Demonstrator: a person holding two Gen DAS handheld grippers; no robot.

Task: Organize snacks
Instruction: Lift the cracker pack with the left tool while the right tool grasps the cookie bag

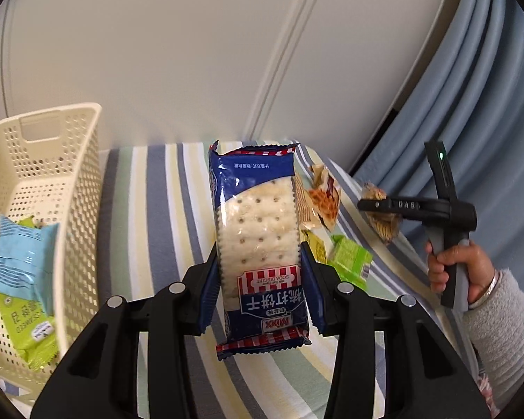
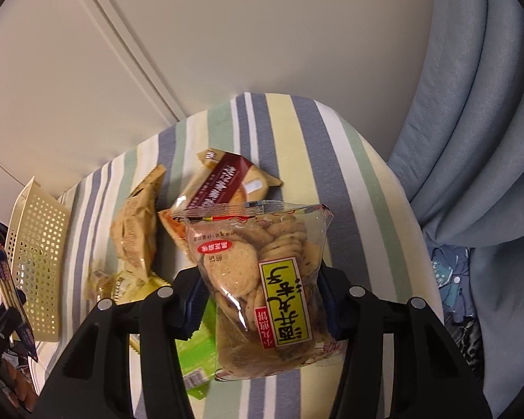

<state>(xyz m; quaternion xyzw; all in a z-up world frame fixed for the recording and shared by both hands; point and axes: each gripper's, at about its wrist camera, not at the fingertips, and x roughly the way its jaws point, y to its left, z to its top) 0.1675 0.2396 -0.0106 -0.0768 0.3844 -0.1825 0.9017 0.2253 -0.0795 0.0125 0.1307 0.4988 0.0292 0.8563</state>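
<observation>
While clamped by the left gripper (image 1: 260, 279), soda biscuit pack (image 1: 258, 230) held upright above the striped cloth (image 1: 150, 216), beside the cream basket (image 1: 70, 160) (blue and green packets already inside). Clamped likewise in the right gripper (image 2: 262, 300): clear bag of round crackers (image 2: 262, 279), raised over loose snack packets (image 2: 223, 181) on the same cloth.

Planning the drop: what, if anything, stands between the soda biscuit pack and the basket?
Nothing visible does. The left hand-held gripper holds the soda biscuit pack up over the striped cloth; only bare cloth separates it from the cream basket, whose near wall it must clear.
</observation>
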